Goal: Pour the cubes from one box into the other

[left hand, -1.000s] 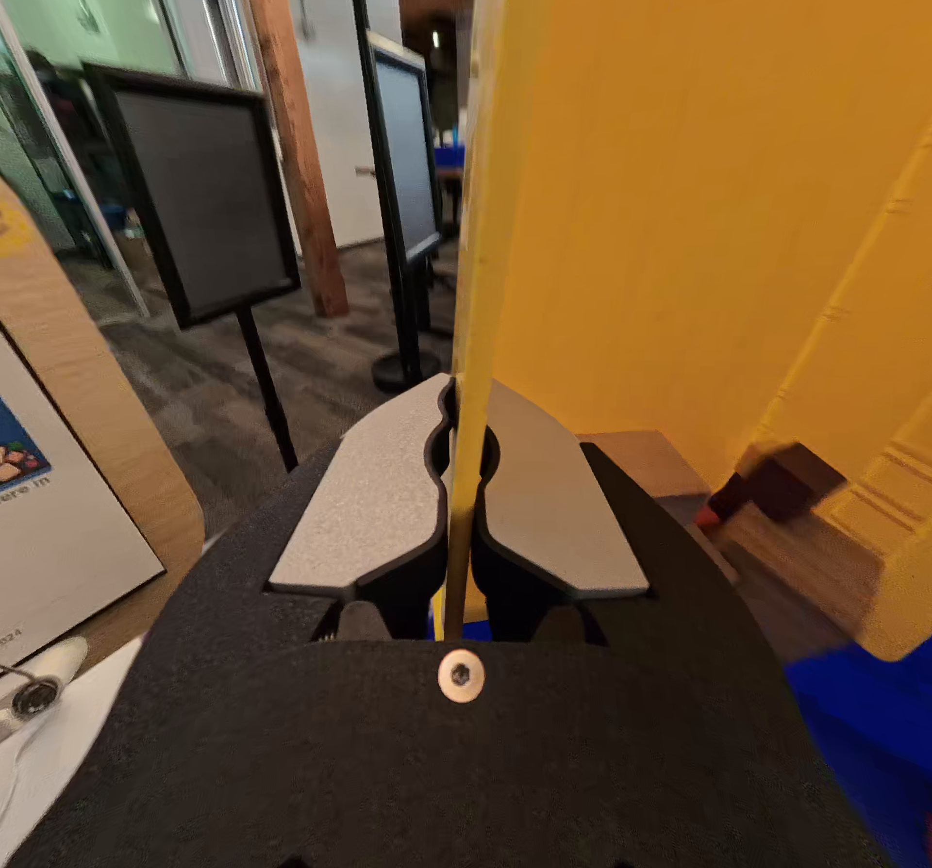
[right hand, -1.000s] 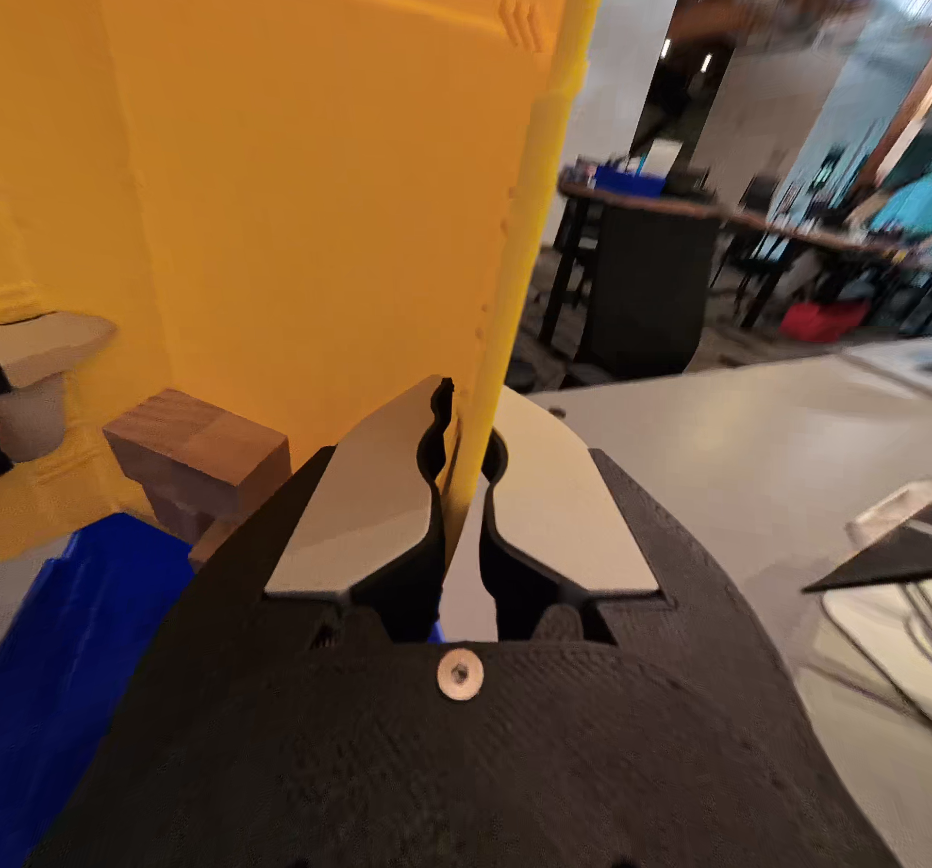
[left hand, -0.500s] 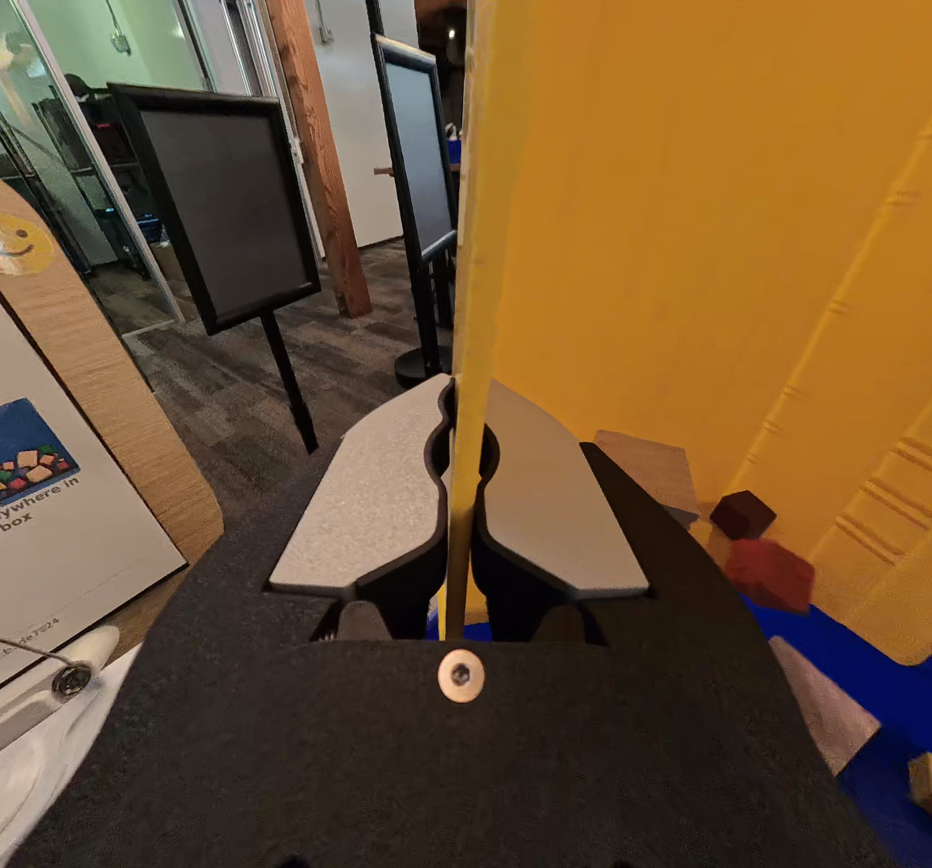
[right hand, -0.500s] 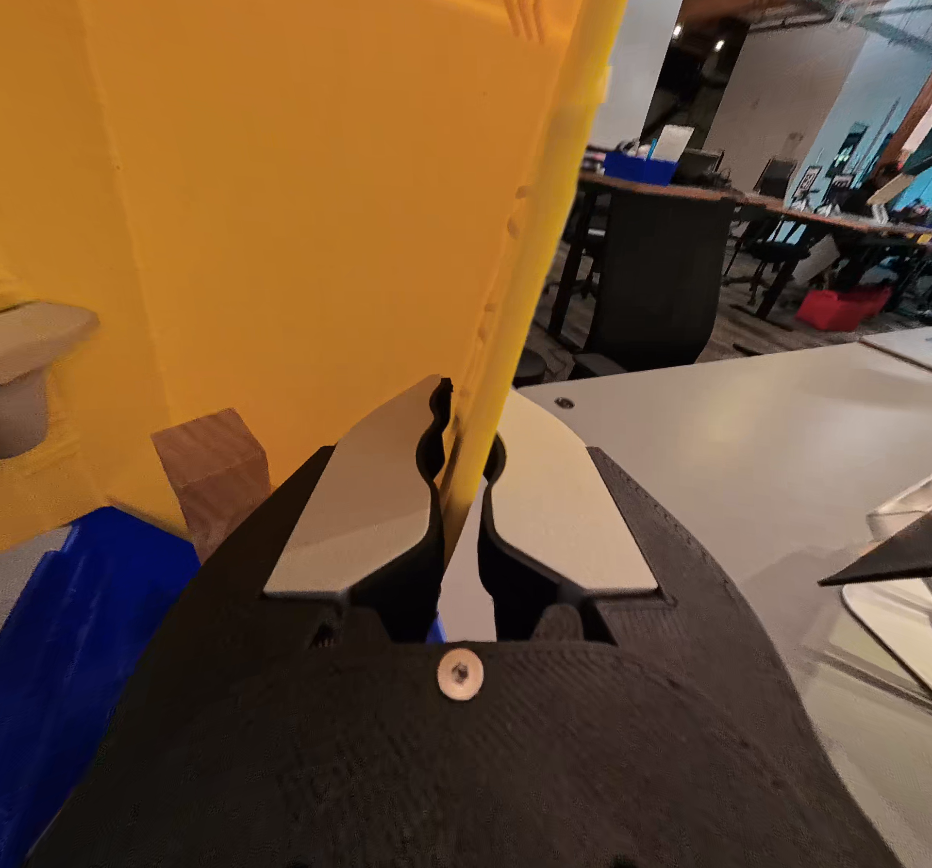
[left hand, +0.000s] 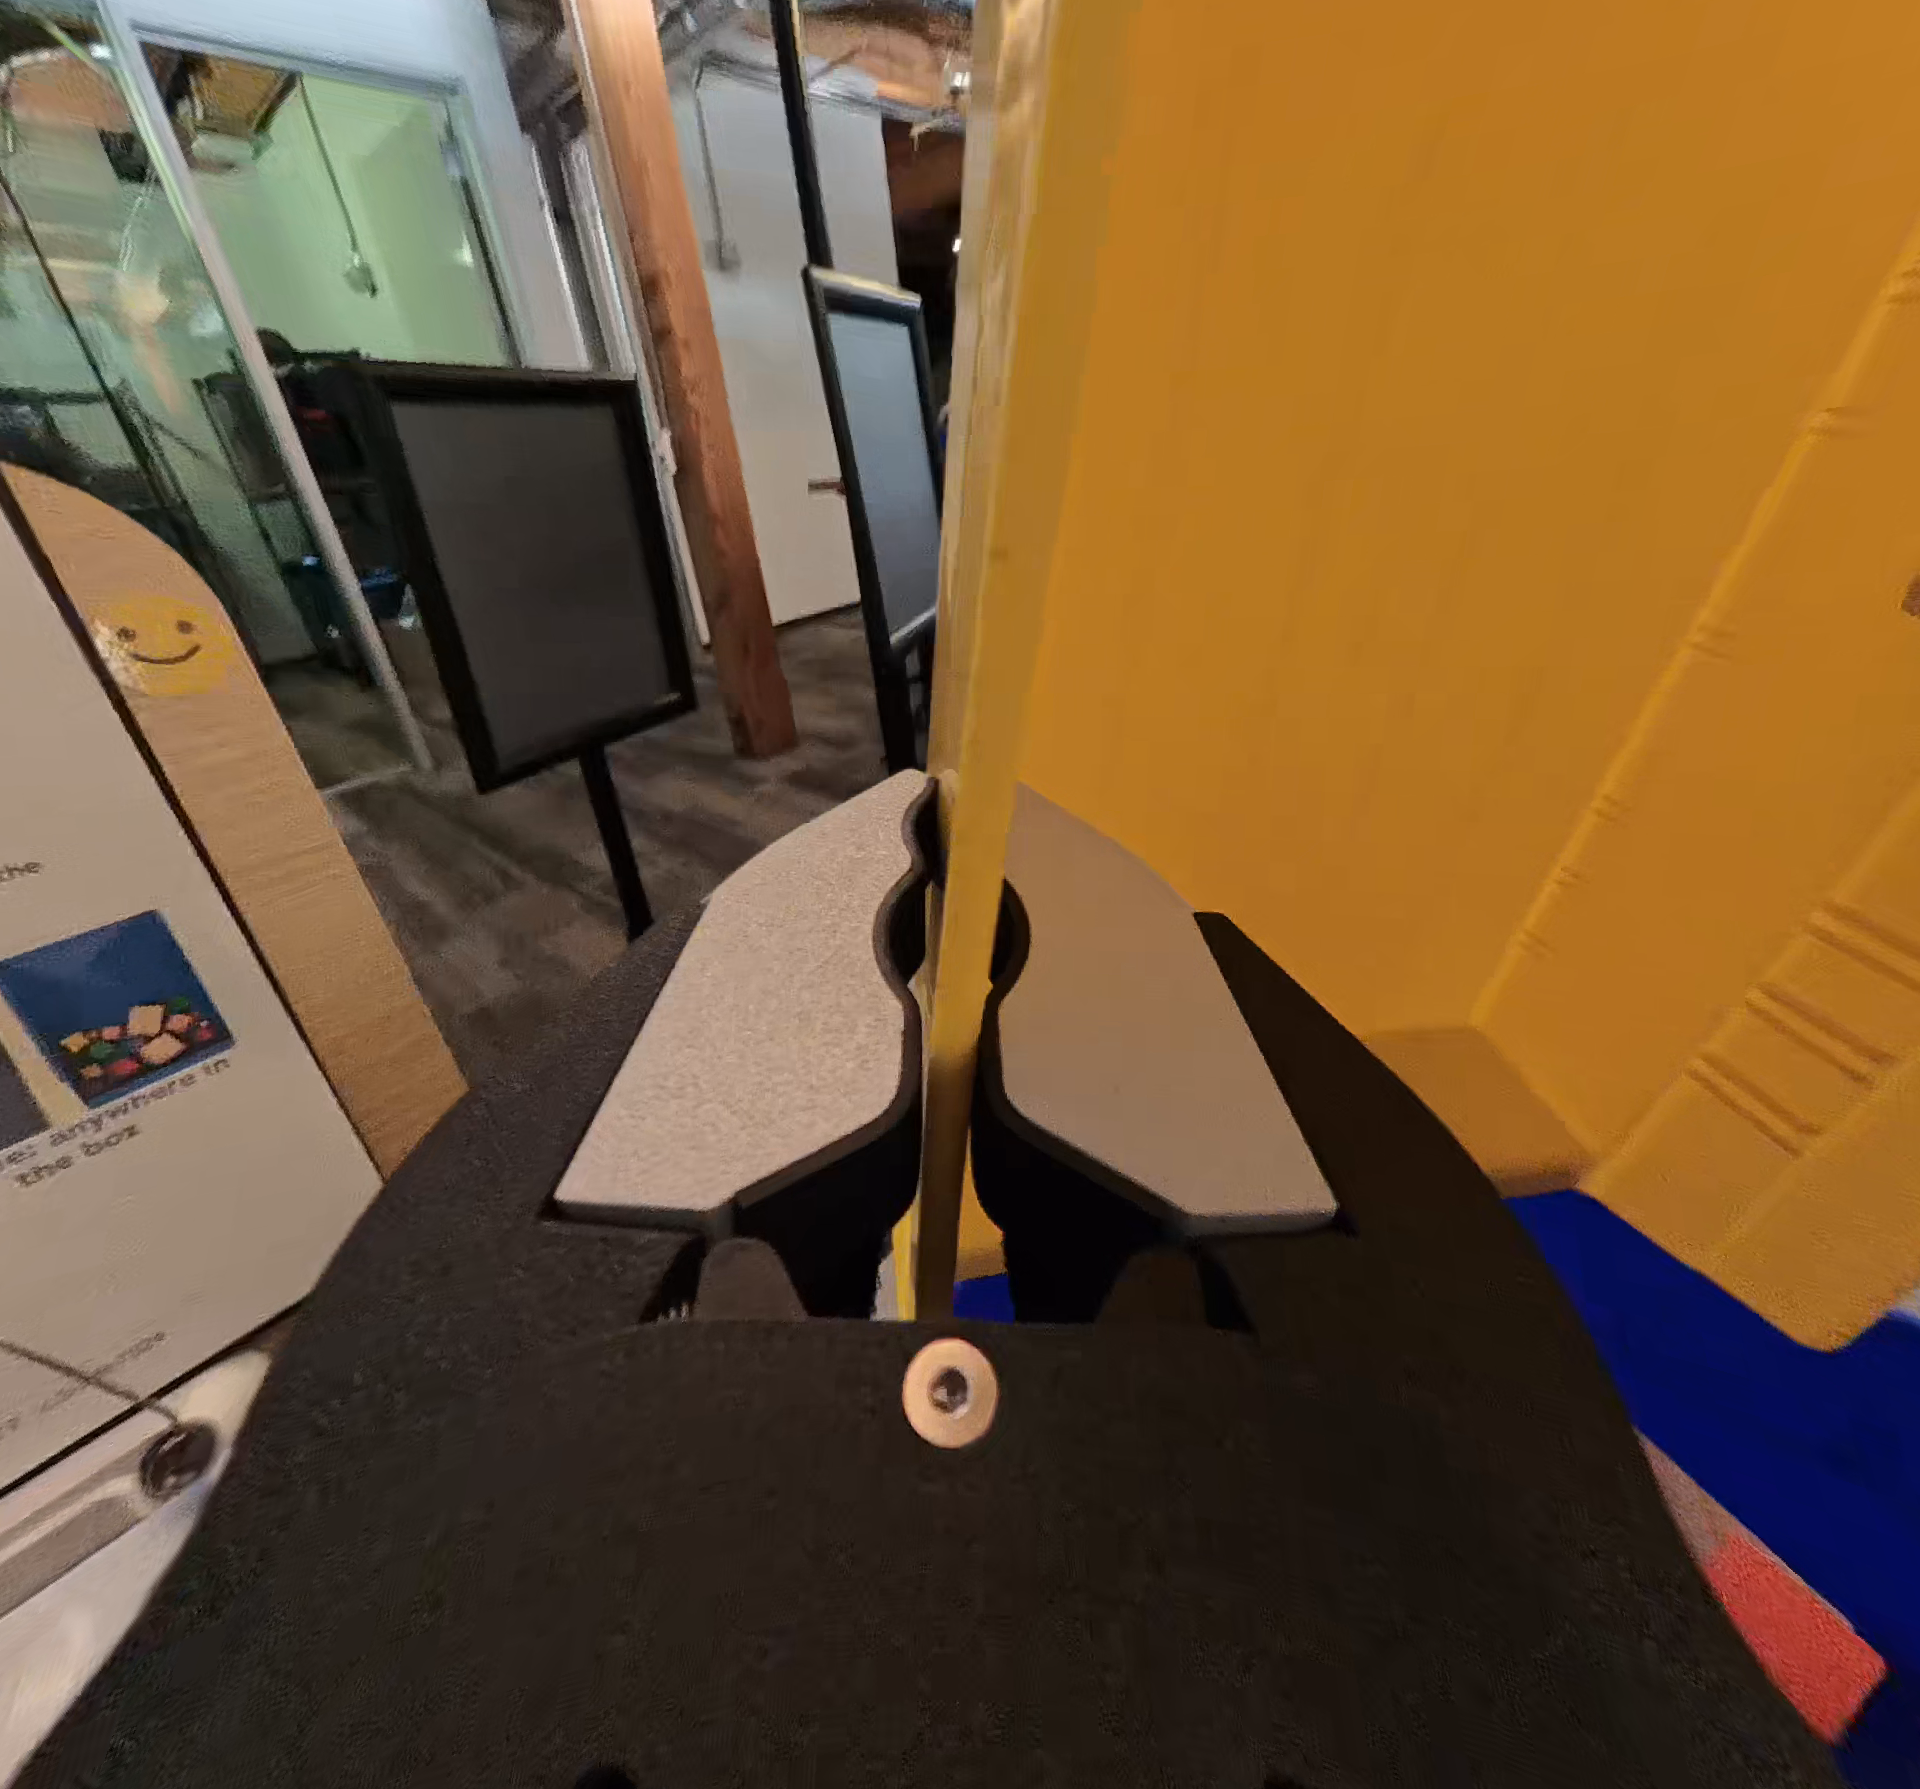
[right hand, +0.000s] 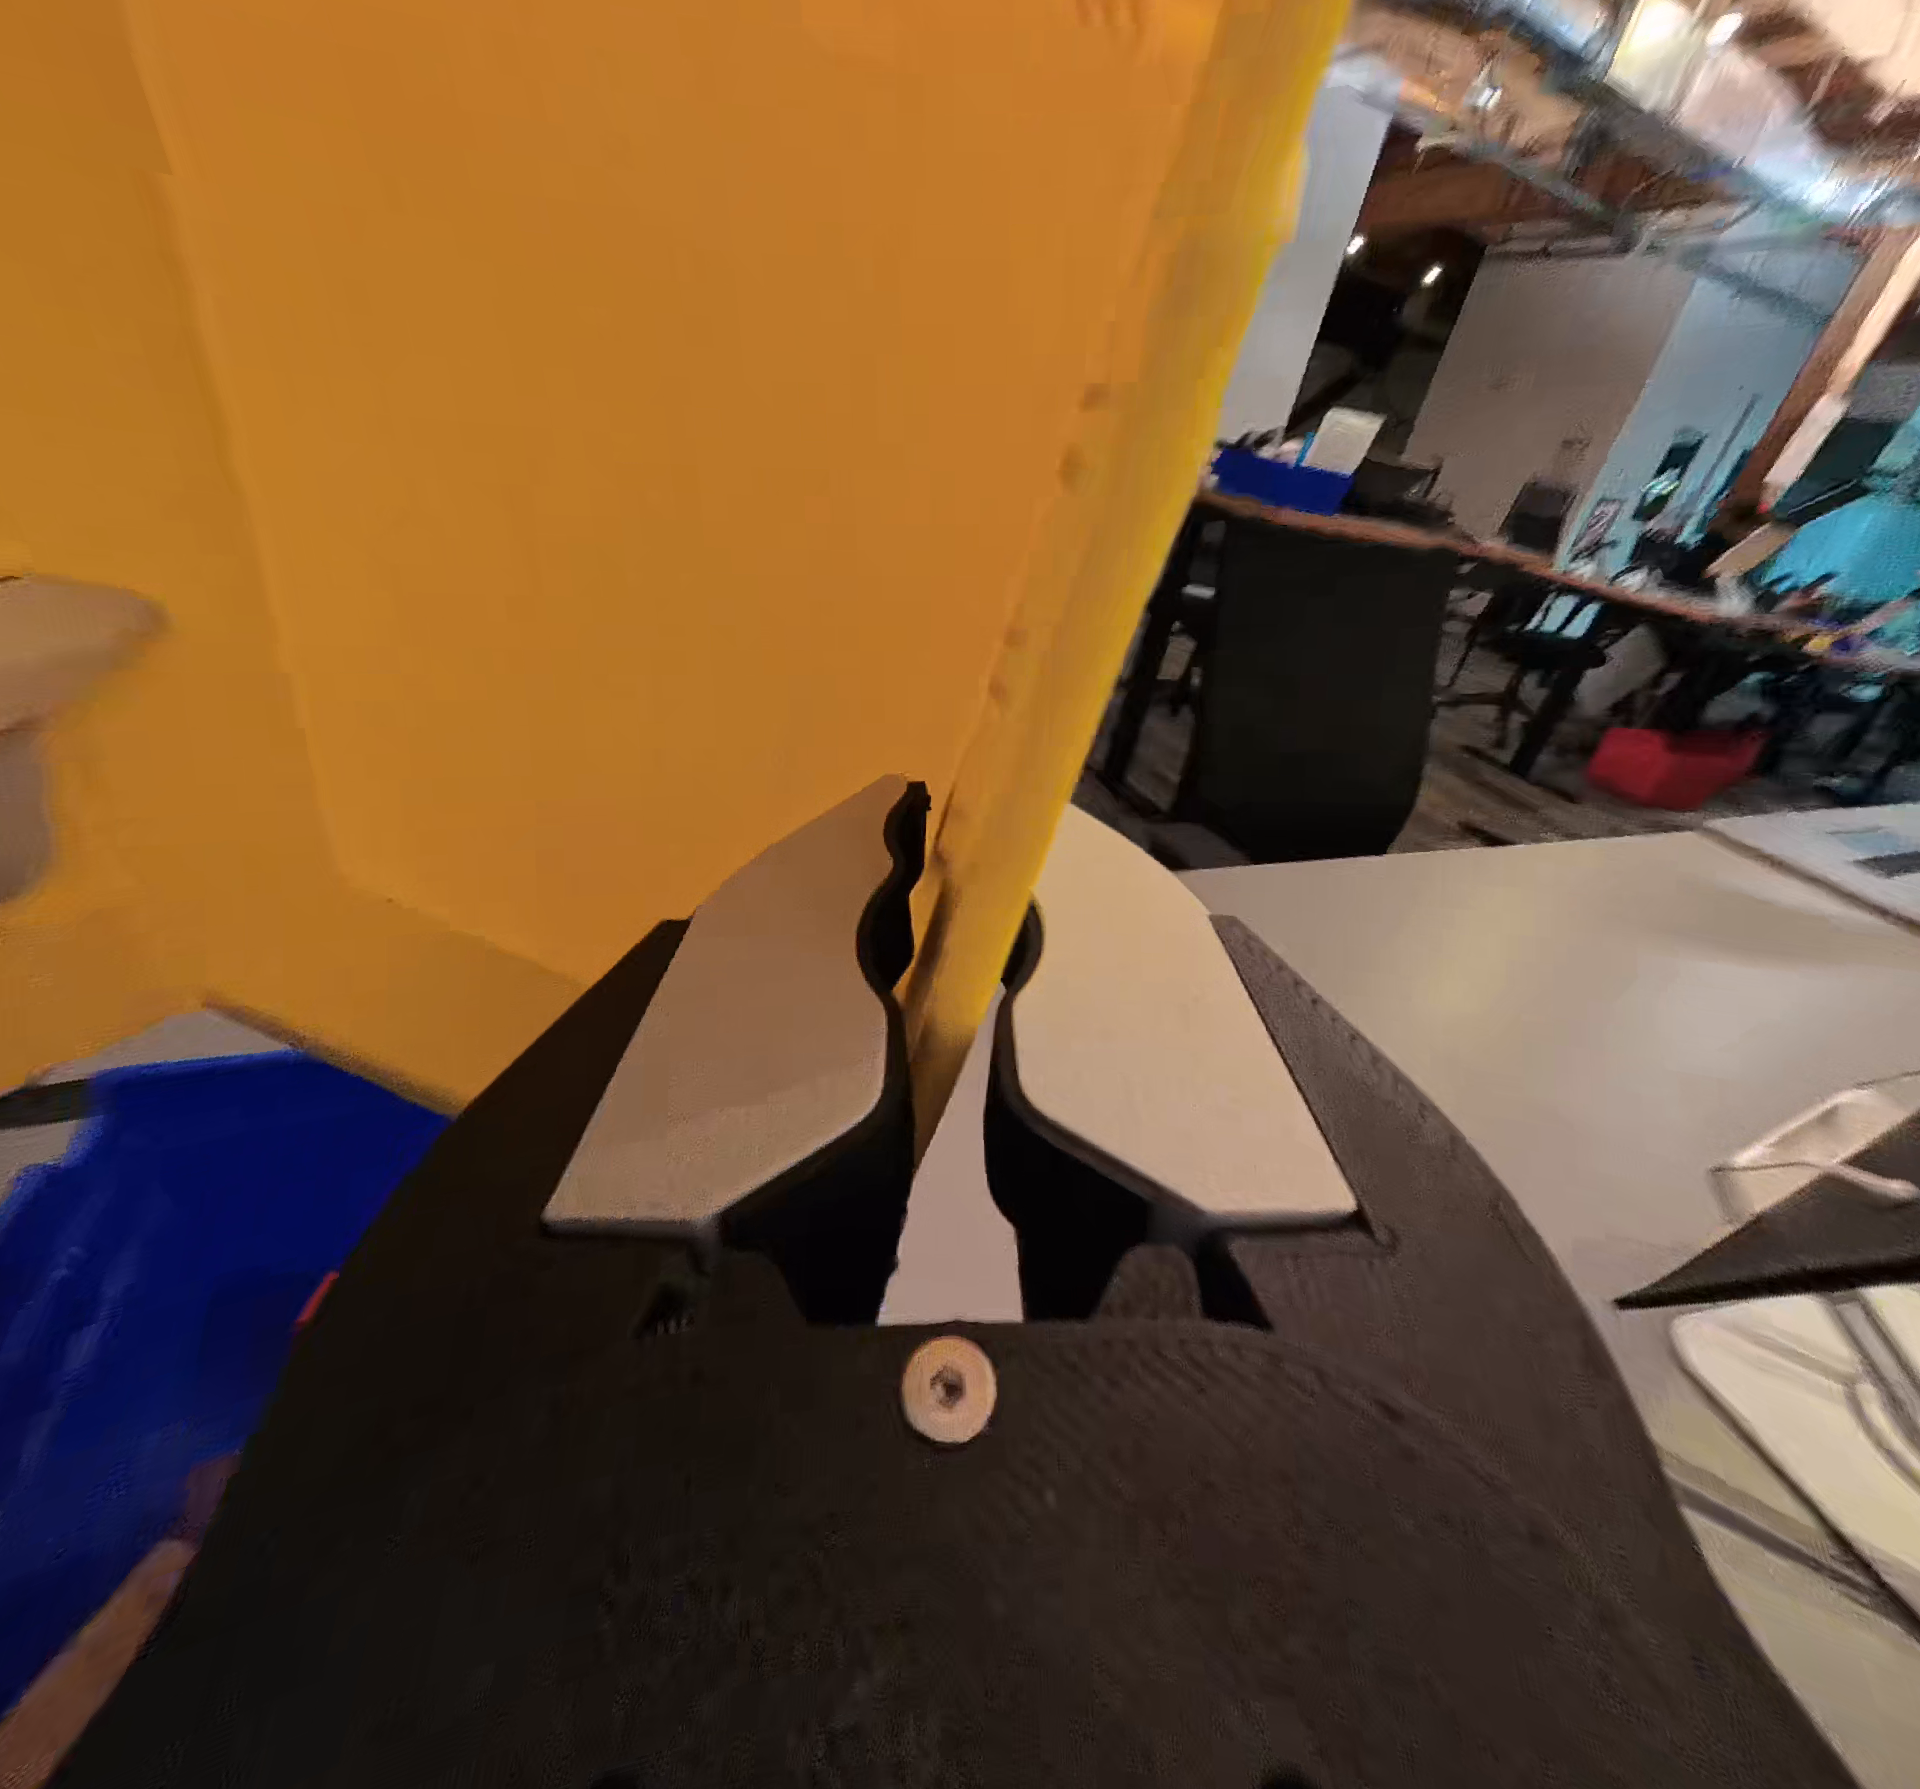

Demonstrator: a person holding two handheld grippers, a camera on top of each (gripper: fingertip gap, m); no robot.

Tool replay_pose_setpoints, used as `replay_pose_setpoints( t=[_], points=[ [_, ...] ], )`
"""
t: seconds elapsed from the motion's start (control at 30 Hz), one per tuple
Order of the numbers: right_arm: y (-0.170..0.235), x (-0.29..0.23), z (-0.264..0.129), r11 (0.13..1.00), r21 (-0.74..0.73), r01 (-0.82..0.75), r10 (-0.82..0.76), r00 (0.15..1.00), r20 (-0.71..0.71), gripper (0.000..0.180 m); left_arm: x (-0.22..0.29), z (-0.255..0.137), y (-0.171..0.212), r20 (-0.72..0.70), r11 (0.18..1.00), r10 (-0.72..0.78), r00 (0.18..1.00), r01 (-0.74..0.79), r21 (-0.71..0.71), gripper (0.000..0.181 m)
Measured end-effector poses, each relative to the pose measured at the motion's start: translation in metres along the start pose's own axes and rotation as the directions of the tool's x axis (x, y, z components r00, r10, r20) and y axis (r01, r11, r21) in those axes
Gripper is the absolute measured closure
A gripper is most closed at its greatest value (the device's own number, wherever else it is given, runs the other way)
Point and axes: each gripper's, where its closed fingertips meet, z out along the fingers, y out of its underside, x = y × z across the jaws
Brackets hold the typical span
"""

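Note:
A yellow box (left hand: 1403,451) is held tipped up steeply; its inside fills the right of the left wrist view and the left of the right wrist view (right hand: 623,389). My left gripper (left hand: 961,908) is shut on the box's left wall. My right gripper (right hand: 961,908) is shut on its right wall. A blue box (left hand: 1704,1396) lies below the yellow one and also shows in the right wrist view (right hand: 156,1324). A red cube (left hand: 1787,1625) and a pale wooden cube (left hand: 1475,1105) show at the low edge. The left gripper's finger (right hand: 52,659) shows at the far left of the right wrist view.
A white table (right hand: 1558,960) runs to the right with a clear stand (right hand: 1808,1209) on it. A printed sign board (left hand: 156,1012) stands at the left. Black display stands (left hand: 530,576) and a wooden post (left hand: 665,305) stand on the floor behind.
The yellow box has tipped up further with both grippers. The wooden block and small dark and red cubes have slid out of it toward the blue box.

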Motion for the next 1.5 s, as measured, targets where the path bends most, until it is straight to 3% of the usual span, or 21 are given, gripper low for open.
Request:
replay_pose_setpoints(
  t=[0.07, 0.13, 0.27, 0.43, 0.53, 0.63, 0.77, 0.83, 0.93, 1.07, 1.2, 1.27, 1.4, 1.5],
  points=[
    [-0.007, 0.002, -0.007, 0.999, -0.005, -0.053, 0.053, 0.999, 0.005, 0.171, 0.006, 0.0, 0.001, -0.041, 0.999, -0.016, 0.999, 0.014, -0.042, 0.178],
    [-0.026, 0.002, -0.017, 0.995, 0.097, 0.004, -0.003, 1.0, -0.018, 0.171, 0.006, -0.004, -0.013, -0.037, 0.998, -0.017, 0.999, 0.019, 0.06, 0.178],
    [-0.013, 0.004, -0.002, 1.0, -0.006, -0.031, 0.031, 0.999, 0.015, 0.17, 0.004, -0.006, -0.011, 0.005, 0.994, -0.099, 0.995, 0.1, -0.054, 0.177],
    [-0.052, 0.003, -0.01, 0.992, 0.077, -0.105, 0.096, 0.99, 0.108, 0.164, 0.006, -0.019, -0.04, 0.027, 0.976, -0.219, 0.975, 0.218, 0.023, 0.174],
    [-0.071, 0.016, -0.006, 0.994, 0.04, -0.1, 0.096, 0.992, 0.078, 0.175, 0.016, -0.019, -0.044, 0.023, 0.985, -0.174, 0.984, 0.174, -0.016, 0.17],
    [-0.095, 0.028, 0.016, 0.996, -0.056, -0.068, 0.075, 0.987, 0.141, 0.175, 0.037, -0.015, -0.049, -0.038, 0.993, -0.102, 0.994, 0.099, -0.066, 0.15],
    [-0.118, 0.059, 0.054, 0.957, -0.287, 0.048, 0.003, 0.985, 0.173, 0.175, 0.083, -0.016, -0.06, -0.203, 0.943, -0.271, 0.941, 0.218, -0.252, 0.127],
    [-0.119, 0.087, 0.061, 0.909, -0.393, 0.139, -0.091, 0.986, 0.138, 0.175, 0.091, -0.031, -0.071, -0.247, 0.918, -0.353, 0.903, 0.284, -0.275, 0.127],
    [-0.114, 0.13, 0.057, 0.846, -0.484, 0.224, -0.199, 0.975, 0.104, 0.175, 0.062, -0.06, -0.052, -0.163, 0.913, -0.317, 0.934, 0.254, -0.32, 0.127],
    [-0.085, 0.175, 0.044, 0.767, -0.587, 0.259, -0.235, 0.965, 0.119, 0.174, 0.031, -0.091, 0.044, -0.031, 0.754, -0.32, 0.947, 0.235, -0.614, 0.124],
    [-0.062, 0.206, 0.036, 0.727, -0.633, 0.266, -0.265, 0.959, 0.098, 0.174, 0.023, -0.113, 0.111, 0.069, 0.586, -0.309, 0.948, 0.247, -0.772, 0.113],
    [-0.05, 0.213, 0.033, 0.708, -0.653, 0.269, -0.27, 0.957, 0.101, 0.174, 0.036, -0.121, 0.132, 0.105, 0.475, -0.376, 0.921, 0.289, -0.831, 0.107],
    [-0.027, 0.214, 0.033, 0.688, -0.676, 0.262, -0.243, 0.962, 0.126, 0.174, 0.042, -0.13, 0.161, 0.15, 0.336, -0.307, 0.94, 0.254, -0.907, 0.104],
    [-0.01, 0.211, 0.034, 0.676, -0.685, 0.271, -0.235, 0.961, 0.148, 0.175, 0.056, -0.137, 0.174, 0.183, 0.211, -0.352, 0.918, 0.268, -0.94, 0.114]
  ],
)
